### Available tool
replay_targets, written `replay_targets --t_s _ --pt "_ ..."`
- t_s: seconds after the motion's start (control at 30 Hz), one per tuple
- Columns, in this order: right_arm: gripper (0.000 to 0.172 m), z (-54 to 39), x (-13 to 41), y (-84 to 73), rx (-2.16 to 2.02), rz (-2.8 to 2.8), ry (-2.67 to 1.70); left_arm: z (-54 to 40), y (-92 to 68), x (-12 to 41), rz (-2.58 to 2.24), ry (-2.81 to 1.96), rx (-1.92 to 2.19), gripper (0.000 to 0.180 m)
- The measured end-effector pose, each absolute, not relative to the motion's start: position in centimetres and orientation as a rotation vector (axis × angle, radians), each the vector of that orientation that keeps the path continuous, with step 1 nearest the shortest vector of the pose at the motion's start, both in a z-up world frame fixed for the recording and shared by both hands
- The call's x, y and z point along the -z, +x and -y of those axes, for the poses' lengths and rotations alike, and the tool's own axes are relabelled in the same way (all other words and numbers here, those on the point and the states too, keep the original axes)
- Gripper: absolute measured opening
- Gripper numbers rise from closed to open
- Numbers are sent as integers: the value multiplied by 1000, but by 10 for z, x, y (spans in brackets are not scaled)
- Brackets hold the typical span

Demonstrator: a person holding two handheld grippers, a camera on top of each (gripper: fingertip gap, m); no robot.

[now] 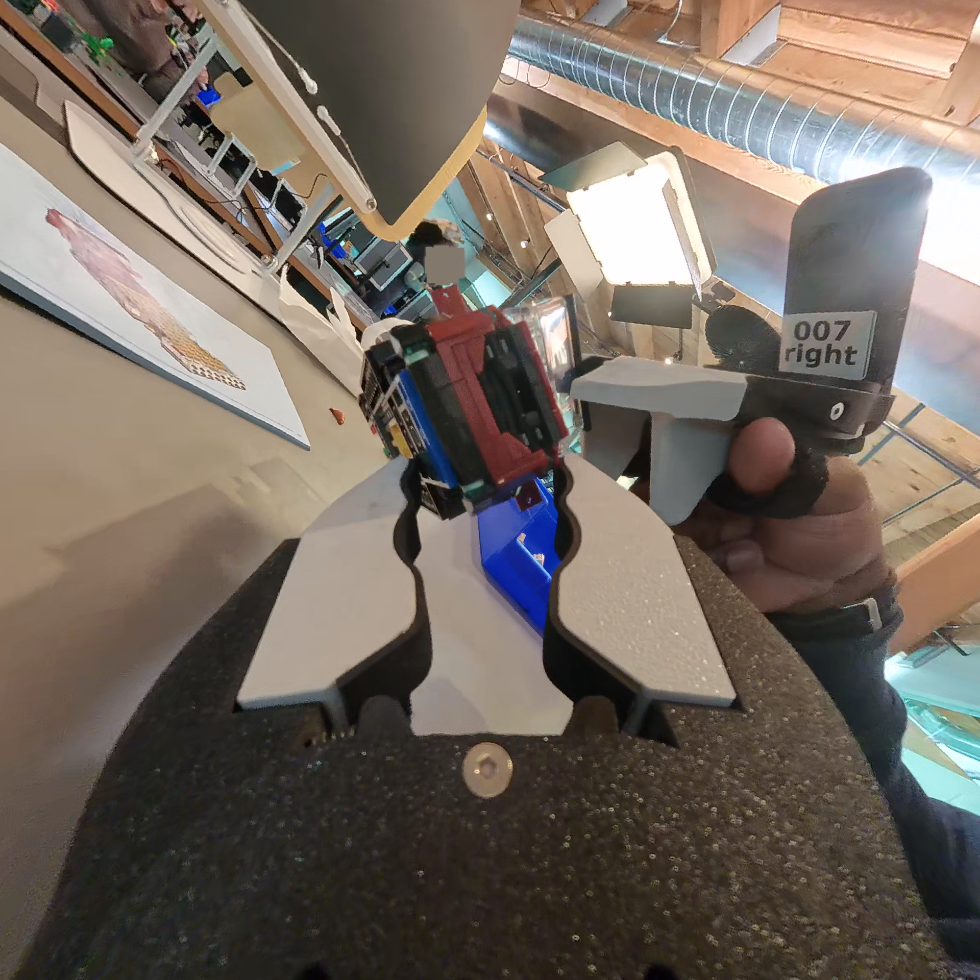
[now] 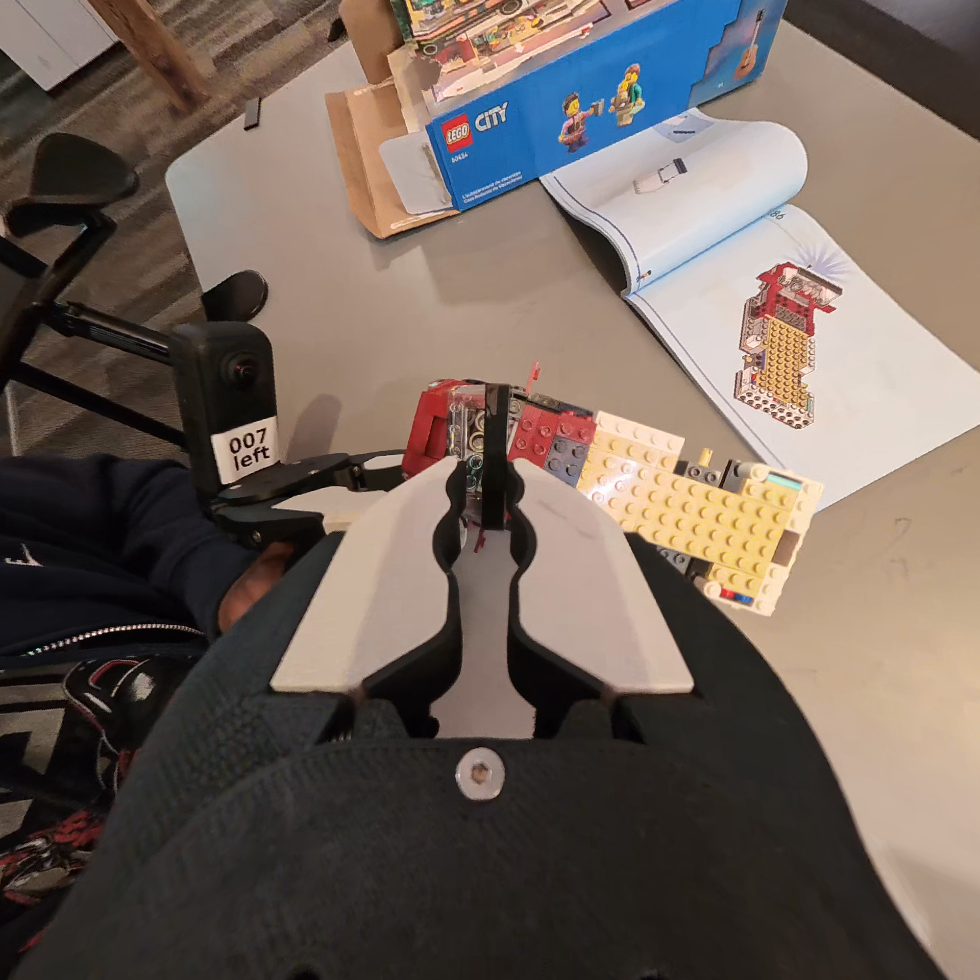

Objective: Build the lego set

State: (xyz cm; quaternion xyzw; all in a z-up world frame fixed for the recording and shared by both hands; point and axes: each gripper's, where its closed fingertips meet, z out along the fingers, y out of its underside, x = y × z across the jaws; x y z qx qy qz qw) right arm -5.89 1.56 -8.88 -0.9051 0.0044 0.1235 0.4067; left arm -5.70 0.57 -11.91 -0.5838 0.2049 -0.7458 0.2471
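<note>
A brick-built vehicle model (image 1: 477, 403) with a red cab, black underside and blue side is held up in the air between both grippers. My left gripper (image 1: 488, 477) is shut on the model's cab end, with both pads against its sides. In the right wrist view the model (image 2: 689, 504) shows a tan studded roof and hangs above the grey table (image 2: 318, 297). My right gripper (image 2: 487, 477) is shut on an upright black panel (image 2: 493, 456) beside the clear windscreen (image 2: 466, 424). The left gripper (image 2: 371, 466) reaches the red cab from the left. The right gripper (image 1: 583, 392) comes in from the right.
An open instruction booklet (image 2: 795, 318) lies on the table to the right, behind it a blue set box (image 2: 583, 95) and a brown paper bag (image 2: 366, 159). A blue bin (image 1: 514, 562) sits below the model. A small brown piece (image 1: 337, 415) lies on the table. A black chair (image 2: 69, 212) stands left. Only a small space, under 4 cm, lies between the two pairs of fingers.
</note>
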Motion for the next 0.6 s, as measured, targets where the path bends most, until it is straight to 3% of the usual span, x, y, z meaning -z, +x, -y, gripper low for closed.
replay_targets --t_s 0.17,0.6 --pt "14 -19 97 -48 -351 -57 -2298 -9 -52 129 -547 -1704 2068 43" --pt "15 -25 137 -29 -517 -228 -2311 -7 -35 159 -473 -2034 2266 50"
